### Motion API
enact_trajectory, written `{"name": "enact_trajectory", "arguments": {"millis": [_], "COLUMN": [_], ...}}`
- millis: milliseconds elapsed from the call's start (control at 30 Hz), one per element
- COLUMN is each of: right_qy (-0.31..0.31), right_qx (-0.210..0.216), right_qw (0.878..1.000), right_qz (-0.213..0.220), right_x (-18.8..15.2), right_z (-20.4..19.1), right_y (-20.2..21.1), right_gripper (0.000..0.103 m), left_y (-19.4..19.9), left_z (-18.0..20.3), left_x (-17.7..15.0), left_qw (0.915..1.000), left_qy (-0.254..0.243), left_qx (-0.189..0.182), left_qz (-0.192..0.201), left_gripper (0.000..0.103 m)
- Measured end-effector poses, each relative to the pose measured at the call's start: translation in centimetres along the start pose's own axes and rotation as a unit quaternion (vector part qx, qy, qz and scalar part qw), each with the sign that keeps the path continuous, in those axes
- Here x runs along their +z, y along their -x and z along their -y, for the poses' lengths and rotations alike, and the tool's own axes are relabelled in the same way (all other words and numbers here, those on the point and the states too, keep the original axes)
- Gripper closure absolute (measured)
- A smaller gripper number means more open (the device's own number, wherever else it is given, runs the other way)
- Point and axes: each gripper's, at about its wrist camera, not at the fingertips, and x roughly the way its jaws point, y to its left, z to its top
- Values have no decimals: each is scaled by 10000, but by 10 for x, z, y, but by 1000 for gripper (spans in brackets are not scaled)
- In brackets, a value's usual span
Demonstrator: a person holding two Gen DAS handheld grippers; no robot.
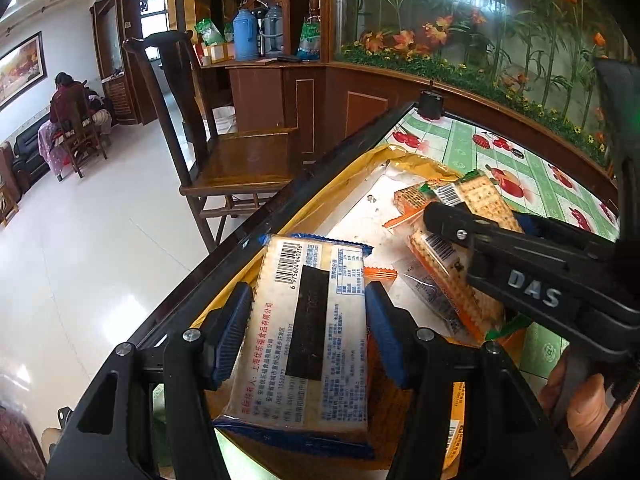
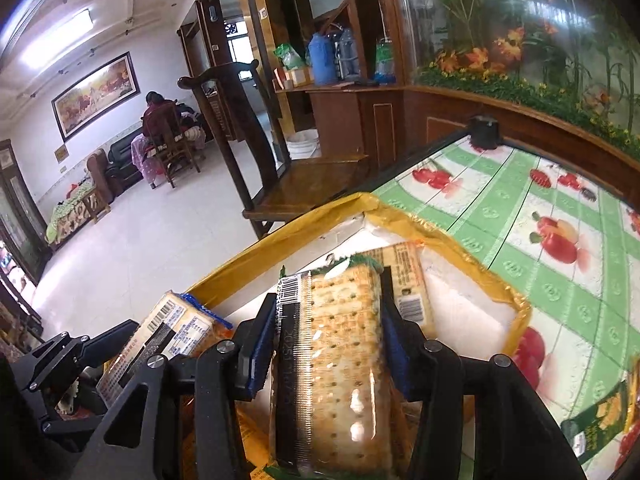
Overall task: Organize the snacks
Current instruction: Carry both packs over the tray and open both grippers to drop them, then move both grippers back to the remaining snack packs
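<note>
My left gripper clamps a blue-trimmed cracker pack, long axis pointing away, over the box near the bench's left edge. My right gripper grips a green-trimmed cracker pack lengthwise; beyond, bare box floor toward its far corner.

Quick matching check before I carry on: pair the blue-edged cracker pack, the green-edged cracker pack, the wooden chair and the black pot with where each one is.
1 blue-edged cracker pack
2 green-edged cracker pack
3 wooden chair
4 black pot

A table's far corner
B on the floor beside the table
C clamped in the left tool
D clamped in the right tool

Pairs: 1-C, 2-D, 3-B, 4-A
</note>
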Motion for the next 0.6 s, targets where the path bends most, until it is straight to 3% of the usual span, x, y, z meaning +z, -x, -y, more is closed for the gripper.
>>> {"name": "enact_trajectory", "arguments": {"millis": [67,167,400,600], "right_qy": [-66,-136,-376,-776], "right_qx": [-23,-67,-334,-736], "right_qw": [9999,9994,9964,9908], "right_qz": [92,314,679,824], "right_x": [-1,-3,-18,-52], "right_z": [3,10,38,86], "right_y": [7,26,85,148], "right_gripper": [37,29,22,18], "left_y": [1,4,23,44], "left_z": [-1,0,0,16], "left_x": [1,3,5,5], "left_qw": [10000,9999,9996,9979], "left_qy": [43,62,128,102], "left_qx": [-37,-80,-190,-534], "left_qz": [-27,18,165,341], "left_gripper": [43,24,24,21]}}
